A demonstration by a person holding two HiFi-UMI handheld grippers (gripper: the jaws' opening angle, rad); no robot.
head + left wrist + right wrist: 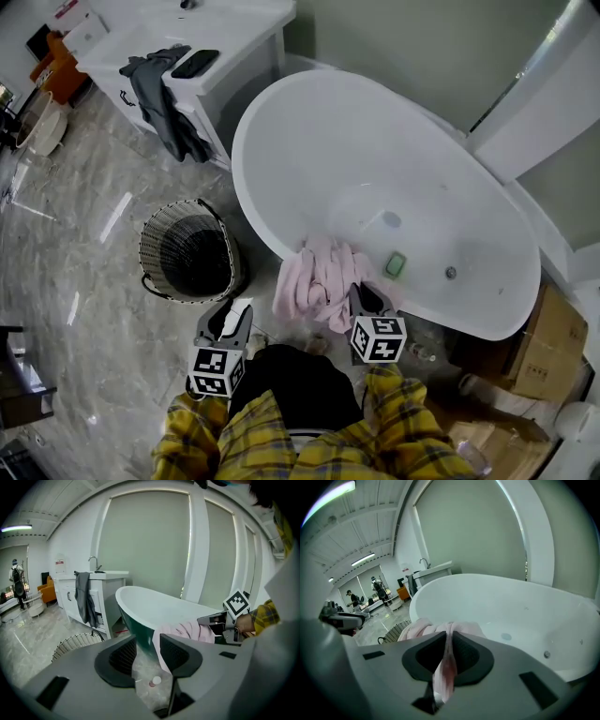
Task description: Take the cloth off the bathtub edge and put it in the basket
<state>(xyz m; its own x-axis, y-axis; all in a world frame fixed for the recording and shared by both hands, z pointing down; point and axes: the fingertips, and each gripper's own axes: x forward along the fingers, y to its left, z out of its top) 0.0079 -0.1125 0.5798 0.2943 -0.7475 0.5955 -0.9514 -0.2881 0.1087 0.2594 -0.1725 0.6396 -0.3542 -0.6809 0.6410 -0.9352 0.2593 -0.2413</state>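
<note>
A pink cloth (317,279) hangs bunched over the near edge of the white bathtub (246,178). My right gripper (364,300) is at the cloth's right side, shut on a fold of it. In the right gripper view the pink cloth (426,626) runs pinched between the jaws of my right gripper (447,651). A dark wire basket (150,239) stands on the floor left of the tub. My left gripper (230,323) hovers below the basket, open, with nothing between its jaws (147,651). Its view shows the cloth (185,631), the basket (75,641) and the right gripper (220,620).
A grey garment (155,94) hangs off the white vanity (234,56) behind the basket. A green object (395,265) lies inside the tub. Cardboard boxes (548,347) stand at the right. A small bottle (155,681) lies on the marble floor.
</note>
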